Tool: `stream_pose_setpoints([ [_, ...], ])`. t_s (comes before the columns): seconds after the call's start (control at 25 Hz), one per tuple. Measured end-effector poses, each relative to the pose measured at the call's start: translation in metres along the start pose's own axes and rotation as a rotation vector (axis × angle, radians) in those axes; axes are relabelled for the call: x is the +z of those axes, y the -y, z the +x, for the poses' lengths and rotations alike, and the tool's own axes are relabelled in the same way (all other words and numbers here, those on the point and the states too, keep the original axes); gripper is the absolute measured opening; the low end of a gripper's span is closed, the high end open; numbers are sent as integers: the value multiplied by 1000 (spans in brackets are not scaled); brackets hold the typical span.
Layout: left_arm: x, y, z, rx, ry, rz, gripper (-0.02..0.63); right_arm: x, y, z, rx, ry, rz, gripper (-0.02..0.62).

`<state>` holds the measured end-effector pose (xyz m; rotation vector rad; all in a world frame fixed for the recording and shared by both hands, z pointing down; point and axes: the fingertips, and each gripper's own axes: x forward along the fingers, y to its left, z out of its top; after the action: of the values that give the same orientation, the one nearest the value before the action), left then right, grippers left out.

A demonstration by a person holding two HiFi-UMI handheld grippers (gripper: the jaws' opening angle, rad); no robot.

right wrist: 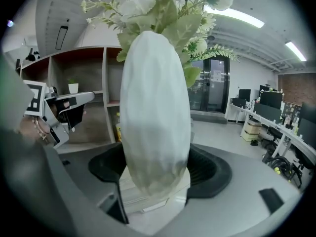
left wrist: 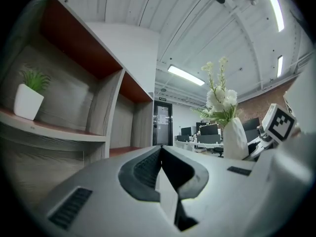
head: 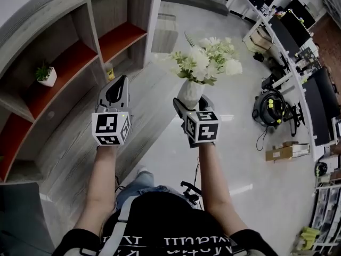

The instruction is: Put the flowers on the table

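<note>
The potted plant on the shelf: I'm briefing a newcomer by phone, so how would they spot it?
Find the big shelf unit with red-lined compartments at the person's left. Alone in one compartment stands the potted plant, a white pot with a green tuft. Unlike the vase held by the right gripper, it has no flowers.

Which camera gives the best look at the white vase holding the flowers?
The right gripper view: the vase fills the frame, clamped in the right gripper. The head view shows it from above, half under the flowers; the left gripper view shows it small and distant.
</note>
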<state>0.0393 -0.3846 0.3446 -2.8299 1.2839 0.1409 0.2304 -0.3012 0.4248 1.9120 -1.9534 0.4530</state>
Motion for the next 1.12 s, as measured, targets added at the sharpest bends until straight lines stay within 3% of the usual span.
stream_pose_setpoints([
  [0.64, -10, 30, 0, 80, -25, 67, 11, -6, 20, 34, 126, 41, -78, 379],
  [1.12, -10, 37, 7, 146, -13, 84, 11, -21, 26, 86, 202, 84, -74, 379],
])
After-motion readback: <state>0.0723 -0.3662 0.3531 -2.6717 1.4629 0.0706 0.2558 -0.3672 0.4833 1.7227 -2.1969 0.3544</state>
